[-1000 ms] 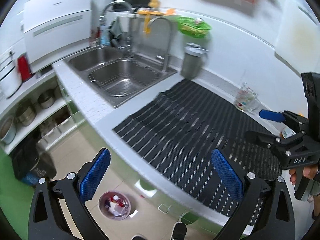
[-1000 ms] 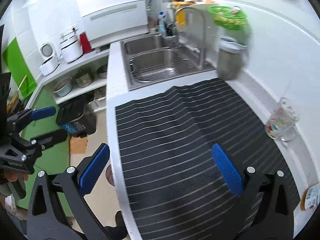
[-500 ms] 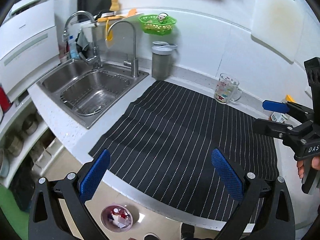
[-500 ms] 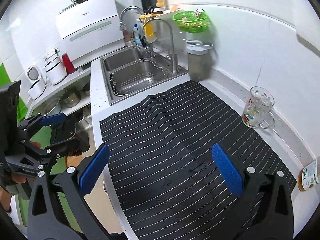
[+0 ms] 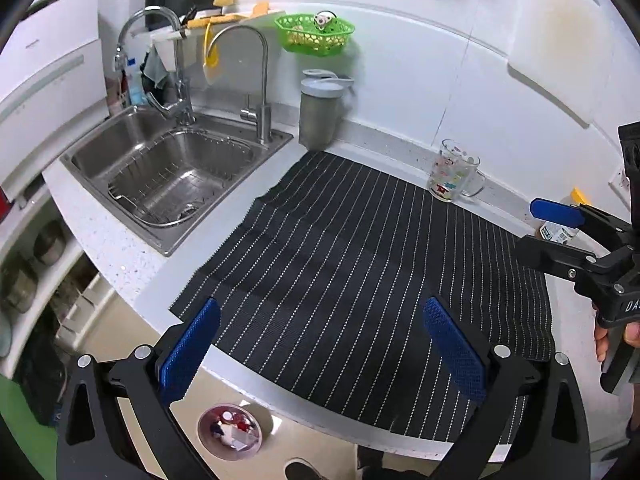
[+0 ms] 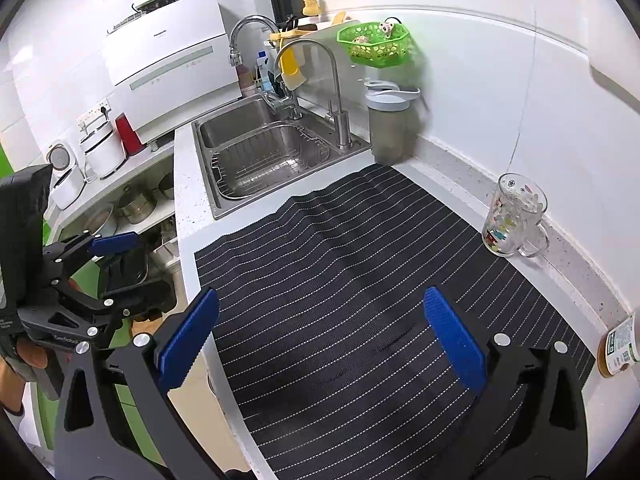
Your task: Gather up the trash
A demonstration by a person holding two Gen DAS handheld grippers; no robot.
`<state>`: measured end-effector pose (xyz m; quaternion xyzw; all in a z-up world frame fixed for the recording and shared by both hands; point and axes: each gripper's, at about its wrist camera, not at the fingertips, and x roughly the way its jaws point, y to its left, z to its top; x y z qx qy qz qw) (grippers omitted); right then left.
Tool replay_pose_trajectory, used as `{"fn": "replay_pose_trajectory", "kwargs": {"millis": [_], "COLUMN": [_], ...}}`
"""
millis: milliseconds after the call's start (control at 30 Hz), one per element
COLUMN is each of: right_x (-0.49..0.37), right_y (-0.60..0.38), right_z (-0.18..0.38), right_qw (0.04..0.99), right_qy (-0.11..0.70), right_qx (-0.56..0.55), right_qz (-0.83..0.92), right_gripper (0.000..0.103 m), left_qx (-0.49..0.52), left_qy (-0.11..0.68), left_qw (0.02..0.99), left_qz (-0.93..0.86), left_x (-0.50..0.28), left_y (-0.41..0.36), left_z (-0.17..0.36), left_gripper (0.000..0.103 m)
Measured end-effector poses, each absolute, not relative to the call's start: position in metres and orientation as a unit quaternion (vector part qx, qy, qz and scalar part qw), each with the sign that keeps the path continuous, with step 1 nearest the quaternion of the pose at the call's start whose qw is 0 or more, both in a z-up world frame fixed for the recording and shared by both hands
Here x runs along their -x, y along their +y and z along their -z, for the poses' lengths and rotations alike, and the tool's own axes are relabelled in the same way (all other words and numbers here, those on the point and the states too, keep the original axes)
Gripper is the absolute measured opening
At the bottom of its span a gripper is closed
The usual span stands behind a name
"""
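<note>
A person stands at the kitchen counter with a gripper in each hand. The left gripper (image 5: 320,344) hangs over the front edge of the counter, and its jaws stand wide apart with nothing between the blue pads. The right gripper (image 6: 322,332) is held above the striped mat (image 6: 360,280), and its jaws are also spread wide and hold nothing. In the left wrist view the right gripper shows at the right border, with fingers of the person's hand (image 5: 612,340) around its handle.

The black mat with thin white lines covers most of the white counter (image 5: 120,248) and its surface is bare. At the back edge of the mat, near the wall, stands a glass mug (image 6: 514,216) with coloured prints; it is upright and looks empty. Further to the right, just beside the mat's corner, stands a small bottle (image 6: 620,346) with a green and white label. It is cut by the border of the picture, so I cannot tell what it contains.

On the floor below the counter edge, under the left gripper, is a small round bin (image 5: 230,432) with pieces of red and white trash inside it.

To the left of the mat is a steel sink (image 5: 172,176) with a wire rack in the basin and two taps behind it. A grey jug with a lid (image 5: 320,116) stands between the sink and the wall, and a green basket (image 5: 316,34) hangs on the wall above it.
</note>
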<state>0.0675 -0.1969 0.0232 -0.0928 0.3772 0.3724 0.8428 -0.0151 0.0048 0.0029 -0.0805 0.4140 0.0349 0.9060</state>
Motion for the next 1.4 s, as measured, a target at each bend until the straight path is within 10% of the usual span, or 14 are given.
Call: {"fn": "replay_pose_trajectory", "kwargs": {"millis": [1400], "right_x": [-0.072], "right_y": [-0.188], "right_z": [-0.020], "right_qw": [0.837], "right_qy": [0.382], "right_qx": [0.106], "right_qz": [-0.378], "right_gripper": [0.100], "left_qx": [0.089], "left_qy": [0.407], "left_qw": [0.908], "left_qz": [-0.040], "left_x": [0.010], "left_y": [0.010], "left_z": [-0.004], "left_gripper": [0.097]}}
